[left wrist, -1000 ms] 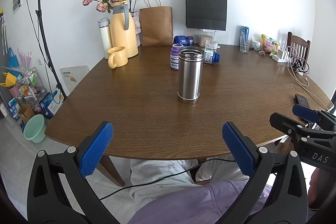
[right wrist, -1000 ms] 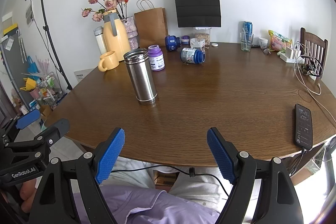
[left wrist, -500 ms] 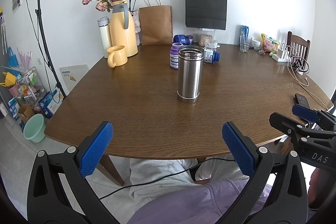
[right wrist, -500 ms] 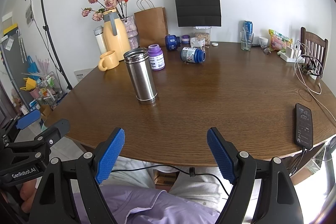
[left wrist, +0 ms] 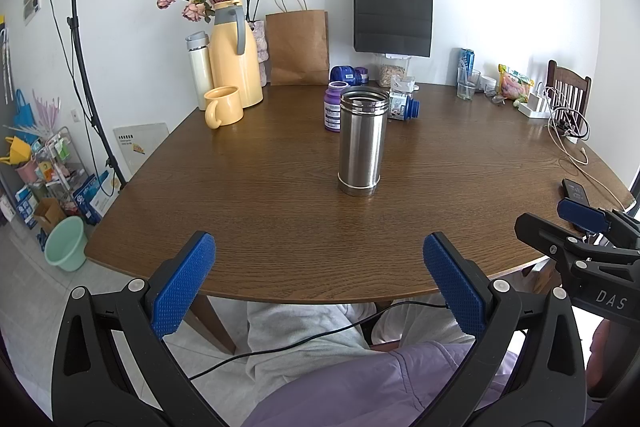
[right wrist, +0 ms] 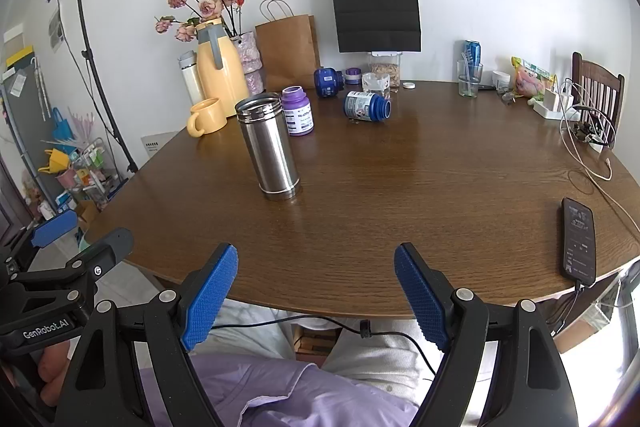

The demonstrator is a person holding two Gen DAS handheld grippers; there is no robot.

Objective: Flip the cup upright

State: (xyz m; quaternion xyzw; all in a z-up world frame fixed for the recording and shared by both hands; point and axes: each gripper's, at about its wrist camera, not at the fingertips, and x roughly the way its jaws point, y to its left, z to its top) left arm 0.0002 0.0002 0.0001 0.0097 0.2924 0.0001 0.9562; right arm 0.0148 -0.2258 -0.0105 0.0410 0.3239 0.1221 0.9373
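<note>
Steel cup stands upright, mouth up, at frame centre on the surface; left tongs and right tongs, both spread and empty, could topple it if bumped.

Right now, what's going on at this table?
A person holds two blue-padded grippers, left and right, both open and empty, back at the near edge of the brown wooden table. The stainless steel cylindrical cup stands upright, mouth up, untouched. The flip looks done.
</note>
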